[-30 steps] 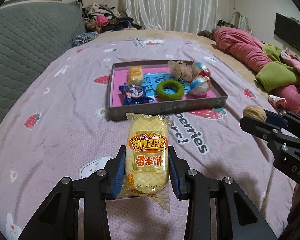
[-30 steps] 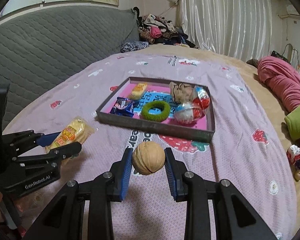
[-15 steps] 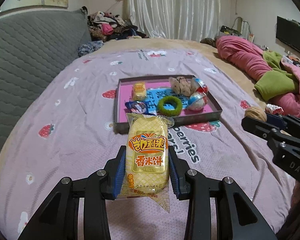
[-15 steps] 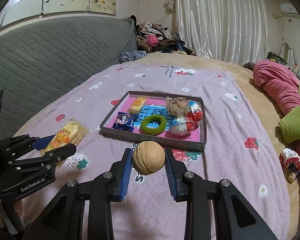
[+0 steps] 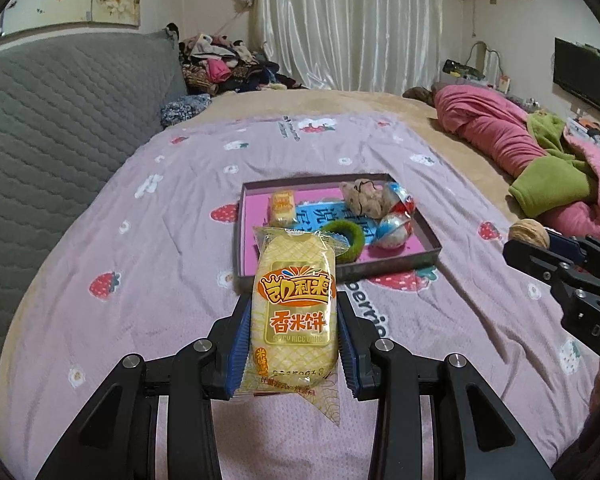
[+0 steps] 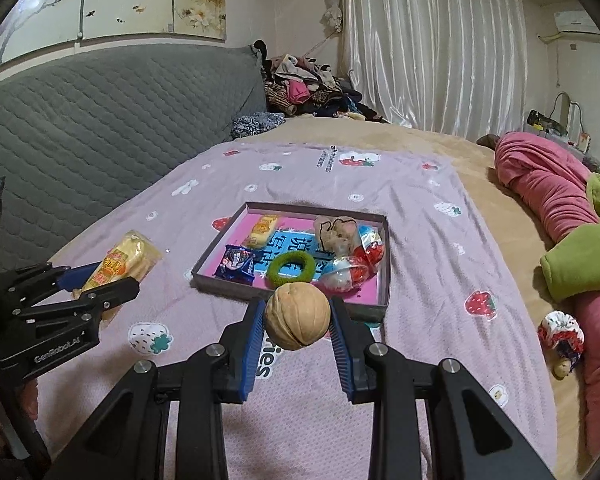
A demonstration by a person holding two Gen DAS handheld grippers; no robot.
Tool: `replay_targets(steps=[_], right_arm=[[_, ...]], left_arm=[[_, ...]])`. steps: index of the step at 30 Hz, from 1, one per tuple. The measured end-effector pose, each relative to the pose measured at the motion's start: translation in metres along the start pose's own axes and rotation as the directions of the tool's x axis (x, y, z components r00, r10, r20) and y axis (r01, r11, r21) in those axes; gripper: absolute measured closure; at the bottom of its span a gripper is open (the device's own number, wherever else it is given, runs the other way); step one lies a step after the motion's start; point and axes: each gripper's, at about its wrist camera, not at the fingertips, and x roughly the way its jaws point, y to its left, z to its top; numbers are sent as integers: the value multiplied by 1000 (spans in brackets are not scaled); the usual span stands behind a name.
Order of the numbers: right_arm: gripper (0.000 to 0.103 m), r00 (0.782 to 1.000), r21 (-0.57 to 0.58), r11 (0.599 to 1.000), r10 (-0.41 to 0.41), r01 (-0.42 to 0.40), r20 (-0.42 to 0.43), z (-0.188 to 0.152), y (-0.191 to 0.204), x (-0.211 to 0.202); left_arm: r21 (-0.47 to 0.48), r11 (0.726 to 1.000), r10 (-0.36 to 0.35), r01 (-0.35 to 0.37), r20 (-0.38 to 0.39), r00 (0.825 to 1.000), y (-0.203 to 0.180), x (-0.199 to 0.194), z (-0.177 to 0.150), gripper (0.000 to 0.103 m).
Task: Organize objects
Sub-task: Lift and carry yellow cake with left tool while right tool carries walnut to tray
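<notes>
My left gripper [image 5: 292, 312] is shut on a yellow rice cracker packet [image 5: 294, 312] and holds it above the purple blanket, short of the tray. My right gripper [image 6: 298, 320] is shut on a walnut [image 6: 297, 316], also in the air in front of the tray. The shallow grey tray with a pink floor [image 6: 228, 294] holds a small yellow snack [image 6: 262, 230], a blue cookie packet [image 6: 236, 262], a green ring [image 6: 291, 267], a plush toy [image 6: 336, 234] and foil-wrapped eggs [image 6: 352, 268]. Each gripper shows in the other's view: the left [image 6: 96, 286], the right [image 5: 540, 244].
A grey quilted headboard [image 6: 80, 108] runs along the left. Pink and green bedding [image 6: 560, 240] lies on the right. A clothes pile [image 6: 304, 92] sits at the far end. A small red-white toy [image 6: 560, 336] lies at the blanket's right edge.
Both grippers have risen and drawn back from the tray, which now looks smaller and farther away. Each still holds its object.
</notes>
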Motion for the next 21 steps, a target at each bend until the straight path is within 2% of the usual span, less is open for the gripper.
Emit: replay_targets(steps=[9,21], right_arm=[[70,1000,-6,1000,-5,5,27,22,-9,-5],[70,999,-22,1000,4,-3,35,41,-7,15]], left_arm=[[7,1000,-15,15,4,1000,-8,10,18,63],[-3,1000,-14,14,14,1000,-7,26,42,63]])
